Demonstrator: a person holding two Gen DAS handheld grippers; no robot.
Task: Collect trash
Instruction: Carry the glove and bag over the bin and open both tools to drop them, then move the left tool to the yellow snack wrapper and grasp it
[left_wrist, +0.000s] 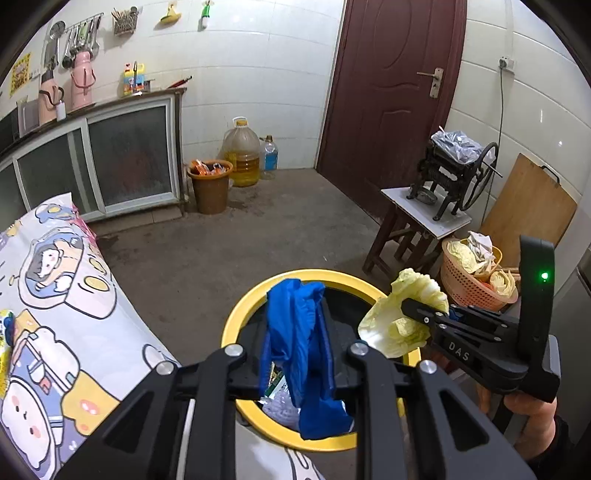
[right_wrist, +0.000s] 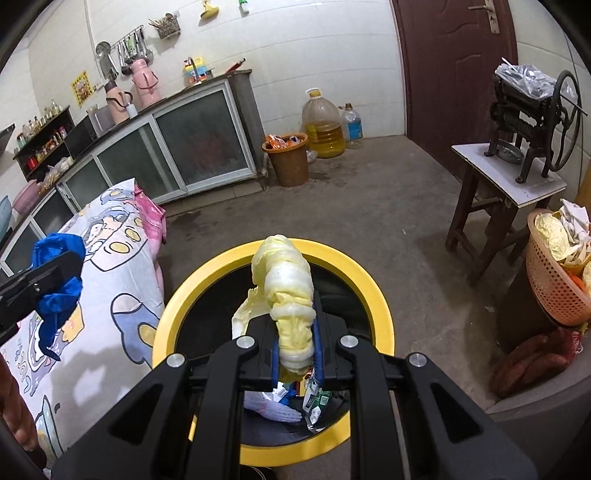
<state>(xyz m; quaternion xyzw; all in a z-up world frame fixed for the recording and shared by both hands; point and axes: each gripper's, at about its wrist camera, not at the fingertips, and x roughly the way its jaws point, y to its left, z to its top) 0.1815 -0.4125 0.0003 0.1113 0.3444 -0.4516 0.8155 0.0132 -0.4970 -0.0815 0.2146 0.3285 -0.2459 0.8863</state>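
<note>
Table: a surface under a cartoon-print cloth (left_wrist: 55, 295) fills the left of both views, right beside the bin.
Bin: a round trash bin with a yellow rim (left_wrist: 236, 321) stands on the concrete floor below both tools; wrappers and paper (right_wrist: 291, 402) lie inside it.
Blue bag: a crumpled blue plastic bag (left_wrist: 299, 354) hangs over the bin's opening, draped down between the left tool's fingers, its loose end dangling inside the yellow rim.
Cabbage leaf: a pale yellow-green cabbage leaf (right_wrist: 288, 295) is held above the bin's mouth, to the right of the blue bag and apart from it.
Left gripper: the left gripper (left_wrist: 295, 350) is clamped on the blue bag, its fingers drawn close with only the plastic between them.
Right gripper: the right gripper (right_wrist: 295, 350) pinches the stem end of the cabbage leaf between its blue-padded fingers (right_wrist: 275, 360), the gap narrow; the leafy end stands up and away from the tips.
Left tool pose: pointed forward and down at the bin from the table side.
Right tool pose: in the left view it reaches in from the right, tilted toward the bin, with the person's hand (left_wrist: 532, 413) wrapped round its handle.
</note>
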